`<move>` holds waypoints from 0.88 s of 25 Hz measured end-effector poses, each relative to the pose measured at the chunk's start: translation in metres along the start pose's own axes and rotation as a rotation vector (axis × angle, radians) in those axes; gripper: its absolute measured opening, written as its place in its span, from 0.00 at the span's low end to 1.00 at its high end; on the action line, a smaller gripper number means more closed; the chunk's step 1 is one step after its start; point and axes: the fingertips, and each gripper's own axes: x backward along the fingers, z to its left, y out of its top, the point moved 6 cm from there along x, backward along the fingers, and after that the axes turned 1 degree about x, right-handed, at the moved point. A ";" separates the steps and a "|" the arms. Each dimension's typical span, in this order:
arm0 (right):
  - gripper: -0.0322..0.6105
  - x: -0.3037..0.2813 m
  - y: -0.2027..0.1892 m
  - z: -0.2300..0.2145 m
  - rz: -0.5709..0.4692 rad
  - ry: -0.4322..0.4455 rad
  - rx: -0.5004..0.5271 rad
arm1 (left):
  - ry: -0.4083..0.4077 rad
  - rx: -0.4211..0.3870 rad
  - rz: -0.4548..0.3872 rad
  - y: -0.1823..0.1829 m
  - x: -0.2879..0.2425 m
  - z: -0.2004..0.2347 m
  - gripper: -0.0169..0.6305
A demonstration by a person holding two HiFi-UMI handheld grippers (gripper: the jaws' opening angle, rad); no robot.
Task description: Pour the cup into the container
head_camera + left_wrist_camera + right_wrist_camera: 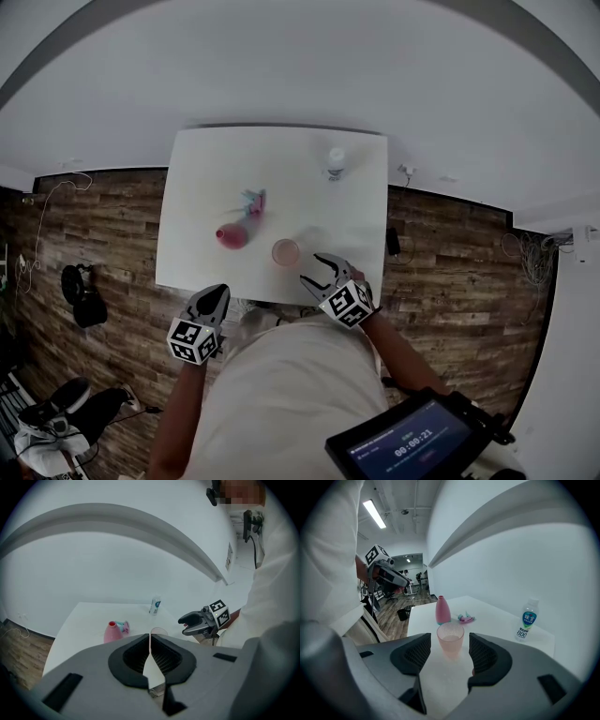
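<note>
Right gripper view looks straight along my right claw (312,267). Its two dark, ribbed pads stand moderately apart with nothing pressed between them. The cup (450,639) stands just ahead of the tips, in line with the gap and touching neither pad.

The cup is upright near the near edge of the white worktop (206,187), its long axis vertical and its open mouth facing up. It is a round, tapered tumbler of frosted, translucent pink plastic, wider at the rim than at the base.

Beyond the cup and to its left stands the container (442,610). It is an opaque pink bottle, wide at the base and narrowing to a small open neck that also points up. A small teal-and-pink piece (465,618) lies flat just beside it, on the side away from the cup. Farther beyond the cup, to its right, a clear water bottle (528,618) with a blue label stands upright.

My left claw (214,302) hangs well apart from the cup, off the worktop's near edge. Its pads are drawn together and hold nothing.
</note>
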 end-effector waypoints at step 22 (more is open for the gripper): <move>0.48 -0.027 -0.007 0.003 0.031 0.004 0.027 | -0.006 0.007 0.023 0.001 0.006 -0.002 0.04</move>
